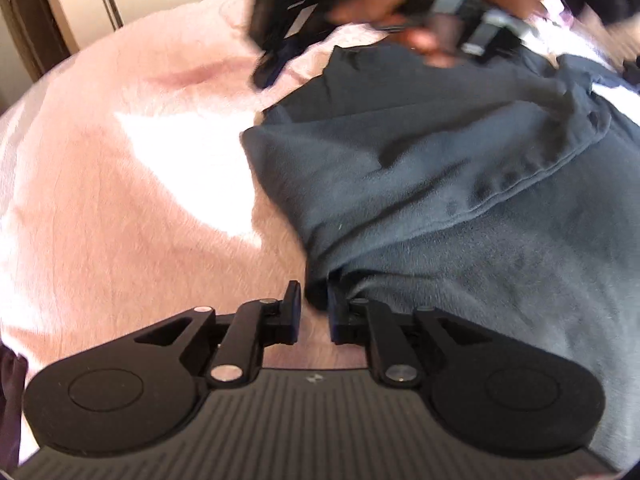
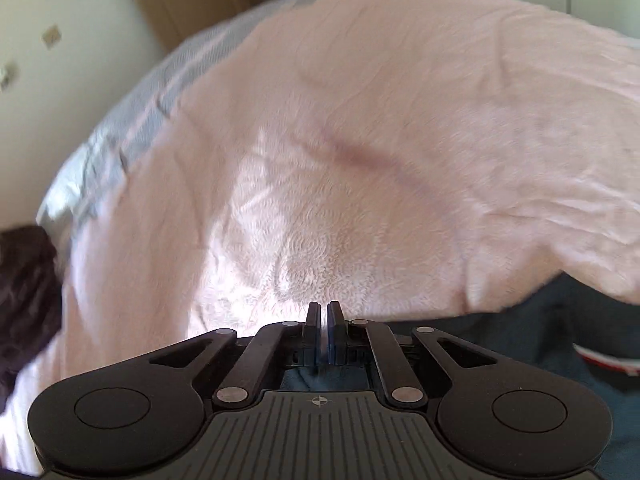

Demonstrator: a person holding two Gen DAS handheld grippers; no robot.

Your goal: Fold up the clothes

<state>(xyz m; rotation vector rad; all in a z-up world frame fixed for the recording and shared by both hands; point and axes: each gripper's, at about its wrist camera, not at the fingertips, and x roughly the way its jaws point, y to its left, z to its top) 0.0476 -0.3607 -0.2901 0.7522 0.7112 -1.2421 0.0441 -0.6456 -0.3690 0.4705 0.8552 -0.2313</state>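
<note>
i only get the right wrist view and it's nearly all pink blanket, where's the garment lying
observer: The dark blue-grey cloth garment lies spread on the pink fluffy blanket, rumpled, with one layer folded over another.
operator: is the left claw on it
observer: The left claw is open, with a bunched edge of the garment right at its fingers.
operator: and where does my right claw sit from that side
observer: The right claw is blurred, over the garment's far edge, with a hand behind it.
</note>
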